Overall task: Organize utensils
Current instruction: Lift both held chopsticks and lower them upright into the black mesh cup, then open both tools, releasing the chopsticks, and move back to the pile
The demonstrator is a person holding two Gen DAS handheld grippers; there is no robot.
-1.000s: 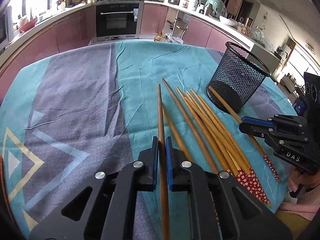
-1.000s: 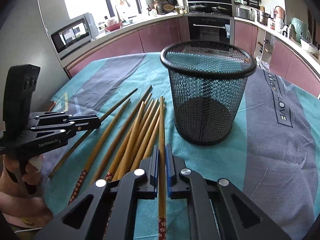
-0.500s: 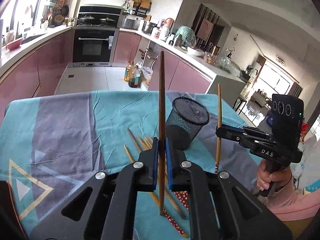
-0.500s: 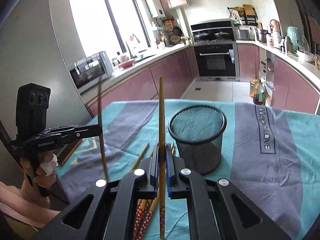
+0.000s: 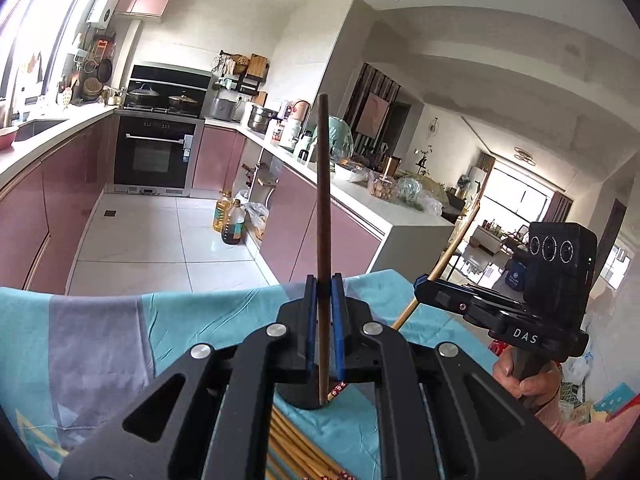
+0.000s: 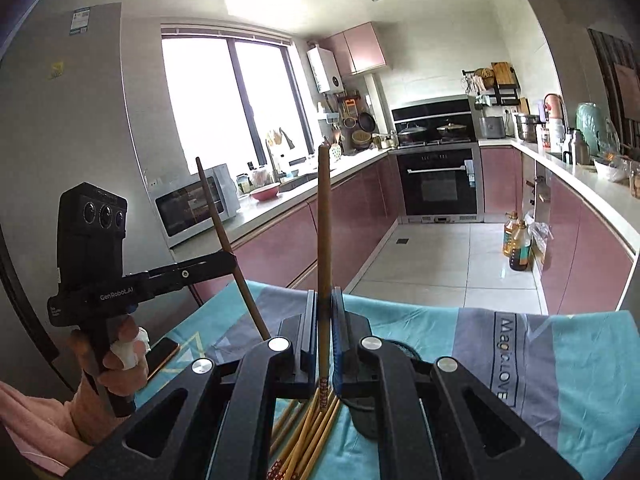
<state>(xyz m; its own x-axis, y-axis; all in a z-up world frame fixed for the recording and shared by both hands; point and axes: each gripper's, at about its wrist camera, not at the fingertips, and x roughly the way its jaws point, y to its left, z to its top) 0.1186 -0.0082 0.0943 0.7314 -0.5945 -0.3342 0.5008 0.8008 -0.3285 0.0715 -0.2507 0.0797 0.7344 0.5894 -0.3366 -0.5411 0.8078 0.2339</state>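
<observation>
My left gripper is shut on a dark brown chopstick held upright above the table; it shows too in the right wrist view. My right gripper is shut on a lighter wooden chopstick with a red flowered end, also upright; in the left wrist view it holds that chopstick tilted. The black mesh holder sits below, mostly hidden behind the fingers. Several more chopsticks lie on the cloth beside it.
The table has a teal and grey cloth. A phone lies near its left edge. Kitchen counters, an oven and oil bottles on the floor lie beyond.
Both grippers have lifted their chopsticks off the table and tilted up. The views now look across the kitchen, with the holder below the fingers.
</observation>
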